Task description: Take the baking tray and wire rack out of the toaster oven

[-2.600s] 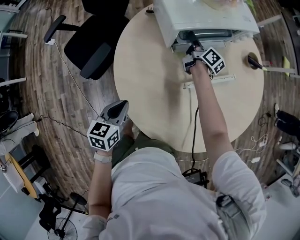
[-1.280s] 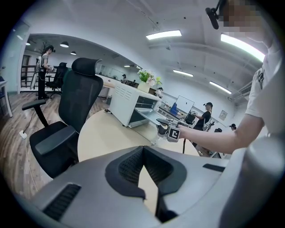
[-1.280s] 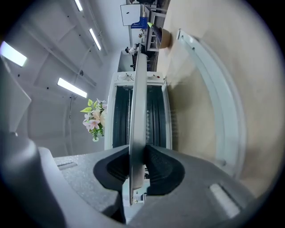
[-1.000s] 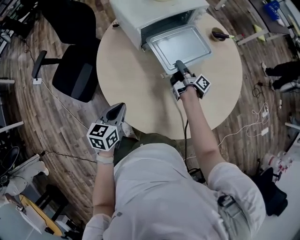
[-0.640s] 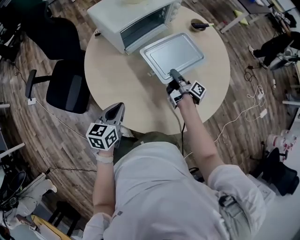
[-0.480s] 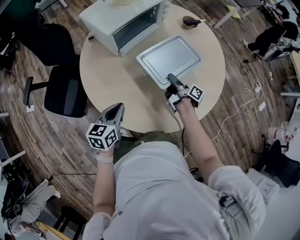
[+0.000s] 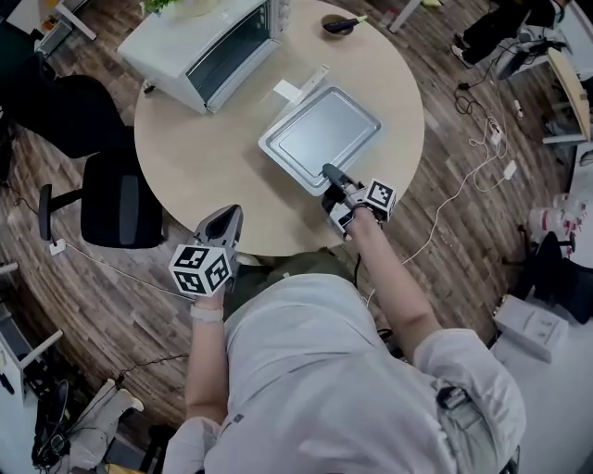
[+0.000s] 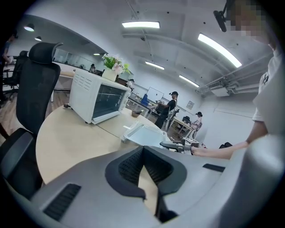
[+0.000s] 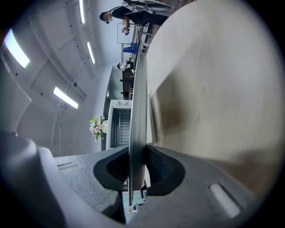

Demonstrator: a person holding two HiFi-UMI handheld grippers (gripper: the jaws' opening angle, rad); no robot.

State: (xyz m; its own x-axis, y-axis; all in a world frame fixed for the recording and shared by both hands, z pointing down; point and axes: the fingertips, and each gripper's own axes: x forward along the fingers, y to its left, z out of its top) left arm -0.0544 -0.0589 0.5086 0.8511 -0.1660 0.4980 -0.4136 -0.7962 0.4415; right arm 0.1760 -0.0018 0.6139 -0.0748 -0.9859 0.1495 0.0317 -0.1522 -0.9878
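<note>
A white toaster oven [image 7: 199,42] stands at the far left of the round table [image 7: 199,162], its door [image 7: 301,86] let down. The silver baking tray [image 7: 320,137] is outside the oven, over the table's middle. My right gripper [image 7: 326,172] is shut on the tray's near rim. In the right gripper view the tray [image 9: 137,102] runs edge-on between the pads, with the oven [image 9: 119,122] beyond. My left gripper [image 7: 232,213] hovers at the table's near edge, shut and empty; its view shows the tray [image 8: 142,136] ahead. I cannot make out the wire rack in the oven's dim cavity.
A small dark bowl with a utensil [image 7: 338,23] sits at the table's far edge. A black office chair [image 7: 111,199] stands left of the table. Cables [image 7: 463,176] trail over the wood floor on the right. People stand by desks far behind [image 8: 169,107].
The tray has come fully out of the oven and moved across the table toward me, with my right gripper shut on it. My left gripper has shifted only a little.
</note>
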